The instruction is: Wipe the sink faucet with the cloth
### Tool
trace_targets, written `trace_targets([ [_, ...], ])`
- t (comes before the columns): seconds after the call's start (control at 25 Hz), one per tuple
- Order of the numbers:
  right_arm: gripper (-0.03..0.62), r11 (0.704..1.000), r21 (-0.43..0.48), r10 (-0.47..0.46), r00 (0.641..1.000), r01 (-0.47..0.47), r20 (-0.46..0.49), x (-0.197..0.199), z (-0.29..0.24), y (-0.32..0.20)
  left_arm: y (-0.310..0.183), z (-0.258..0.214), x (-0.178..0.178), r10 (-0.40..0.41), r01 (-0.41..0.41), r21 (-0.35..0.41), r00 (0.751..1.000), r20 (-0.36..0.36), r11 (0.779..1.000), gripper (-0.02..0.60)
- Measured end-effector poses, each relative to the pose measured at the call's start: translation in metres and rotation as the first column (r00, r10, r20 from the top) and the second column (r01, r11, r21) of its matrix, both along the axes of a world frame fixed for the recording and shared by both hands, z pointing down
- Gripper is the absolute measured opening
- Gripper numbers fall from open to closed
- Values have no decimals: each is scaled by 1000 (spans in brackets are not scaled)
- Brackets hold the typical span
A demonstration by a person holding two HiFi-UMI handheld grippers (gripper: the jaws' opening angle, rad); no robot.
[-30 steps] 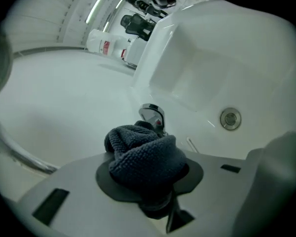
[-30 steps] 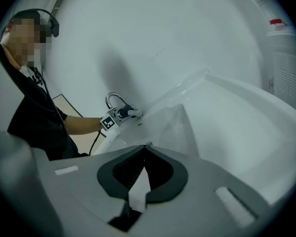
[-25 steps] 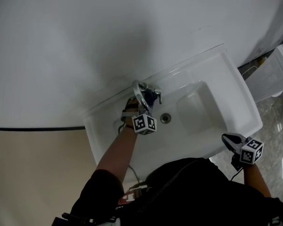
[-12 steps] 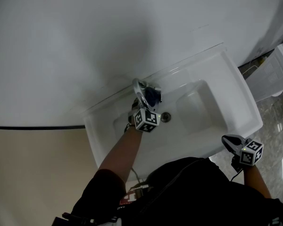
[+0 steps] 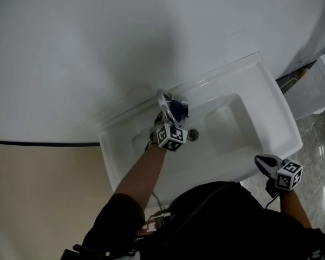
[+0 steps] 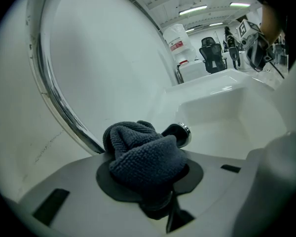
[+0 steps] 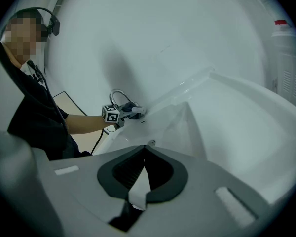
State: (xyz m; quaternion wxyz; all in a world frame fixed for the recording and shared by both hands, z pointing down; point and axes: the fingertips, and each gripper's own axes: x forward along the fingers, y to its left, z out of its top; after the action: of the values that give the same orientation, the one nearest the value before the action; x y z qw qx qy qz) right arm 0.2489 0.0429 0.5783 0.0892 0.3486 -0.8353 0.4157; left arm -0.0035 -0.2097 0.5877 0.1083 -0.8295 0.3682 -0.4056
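Observation:
A chrome faucet (image 5: 163, 103) with an arched spout stands at the back rim of the white sink (image 5: 244, 140). My left gripper (image 5: 172, 117) reaches over the basin to the faucet base and is shut on a bunched dark blue cloth (image 5: 176, 110). In the left gripper view the cloth (image 6: 143, 157) bulges out of the jaws against the foot of the spout (image 6: 59, 107), beside a chrome knob (image 6: 182, 134). My right gripper (image 5: 266, 162) hangs at the sink's front right corner, shut and empty. In the right gripper view, that gripper (image 7: 139, 179) looks across the basin at the left gripper (image 7: 130, 111).
The drain (image 5: 193, 135) lies in the basin just right of my left wrist. A white wall (image 5: 97, 47) rises behind the sink. A white cabinet (image 5: 314, 85) stands to the right on grey tiled floor (image 5: 319, 140). The person's dark torso (image 5: 216, 221) is close to the front rim.
My left gripper has rolled about its own axis and shifted slightly toward the faucet base, rubbing the cloth over it. The right gripper has stayed where it was.

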Motion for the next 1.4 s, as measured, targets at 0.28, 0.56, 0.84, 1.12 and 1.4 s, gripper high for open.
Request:
trace_targets([
  [0.28, 1, 999, 48, 13, 999, -15, 33, 7, -15, -19, 29, 32, -48, -68, 77, -192, 996, 56, 978, 115],
  [0.56, 1, 992, 122, -53, 991, 37, 124, 17, -32, -57, 12, -83, -96, -254, 226, -241, 963, -93, 944, 115],
  [0.84, 2, 982, 166, -123, 975, 92, 187, 38, -42, -93, -20, -155, -62, -67, 125, -320, 980, 185, 939, 115],
  [1.12, 1, 986, 145, -119, 964, 85, 240, 65, -35, -104, -53, -150, -23, -14, 160, -532, 963, 267, 832, 115],
  [1.4, 1, 990, 129, -81, 961, 48, 265, 93, -28, -113, -54, -88, -24, 124, 362, -614, 787, 605, 702, 115],
])
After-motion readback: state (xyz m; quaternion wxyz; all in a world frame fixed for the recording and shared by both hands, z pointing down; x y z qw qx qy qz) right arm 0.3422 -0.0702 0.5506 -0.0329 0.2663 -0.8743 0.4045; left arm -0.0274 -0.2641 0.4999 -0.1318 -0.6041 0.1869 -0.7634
